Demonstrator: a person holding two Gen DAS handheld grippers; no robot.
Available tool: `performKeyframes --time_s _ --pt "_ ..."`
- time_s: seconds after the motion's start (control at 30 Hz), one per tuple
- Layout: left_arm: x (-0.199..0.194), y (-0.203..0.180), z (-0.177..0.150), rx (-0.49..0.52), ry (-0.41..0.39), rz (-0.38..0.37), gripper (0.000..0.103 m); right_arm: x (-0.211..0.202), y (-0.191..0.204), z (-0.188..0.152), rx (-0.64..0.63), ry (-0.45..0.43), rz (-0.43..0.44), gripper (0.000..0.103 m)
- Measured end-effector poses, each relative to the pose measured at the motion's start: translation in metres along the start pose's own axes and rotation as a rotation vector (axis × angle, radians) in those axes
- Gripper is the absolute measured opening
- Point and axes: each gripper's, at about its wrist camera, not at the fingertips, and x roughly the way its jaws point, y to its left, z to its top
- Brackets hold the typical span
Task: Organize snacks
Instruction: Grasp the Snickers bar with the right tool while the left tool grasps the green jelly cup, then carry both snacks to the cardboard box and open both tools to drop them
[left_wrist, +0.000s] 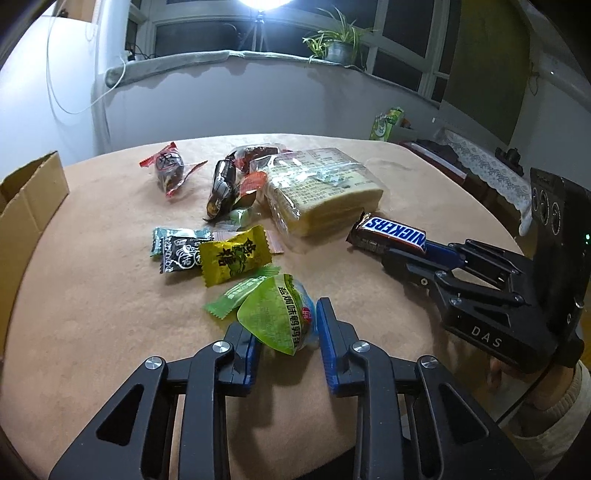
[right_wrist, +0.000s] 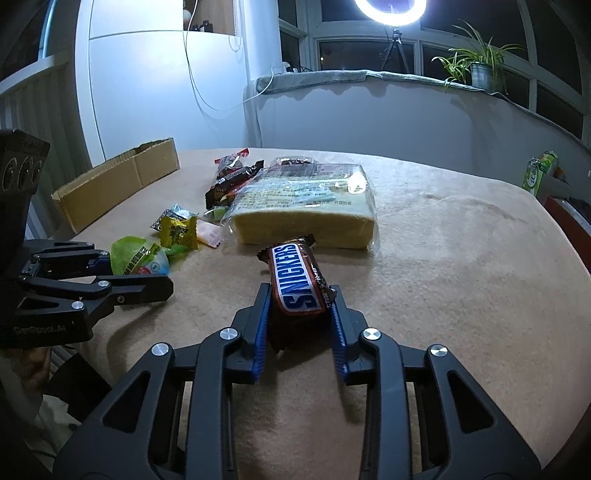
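Left wrist view: left gripper (left_wrist: 286, 332) fingers part-open, blue ribbed pads either side of green egg pouch (left_wrist: 282, 314); right pad looks touching, left pad partly behind the crinkled film, firm clamp not confirmable. Pouch glossy, rounded, just nearer the camera than yellow candy (left_wrist: 236, 256). Sponge cake pack (left_wrist: 321, 190), clear film, soft rectangular slab, beyond and right of yellow candy. Right gripper (left_wrist: 400, 254) pinching Snickers bar (left_wrist: 388, 234), right of the cake. Cardboard box (left_wrist: 31, 199) at left table edge; bare tan cloth (left_wrist: 92, 295) between box and candy.

Right wrist view: right gripper (right_wrist: 300, 314) fingers narrow, closed onto Snickers bar (right_wrist: 297, 284), far end tilted up, just in front of sponge cake pack (right_wrist: 306, 203). Open cloth right of the cake. Left gripper (right_wrist: 107, 266) left of the cake, at green egg pouch (right_wrist: 138, 258).
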Motion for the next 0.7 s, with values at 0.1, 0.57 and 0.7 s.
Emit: performKeyframes --time_s 0.1,0.57,0.7 --pt "-0.004 0.002 -0.001 -0.005 -0.009 0.001 0.026 -0.003 -0.001 0.0 0.014 -0.01 0.002 0.03" --pt "-0.04 0.024 0.006 -0.058 -0.084 0.041 0.026 -0.024 0.005 0.019 0.039 -0.061 -0.027 0.03" --pt "-0.052 0.036 0.007 -0.082 -0.107 0.058 0.026 -0.028 0.012 0.027 0.032 -0.076 -0.034 0.03"
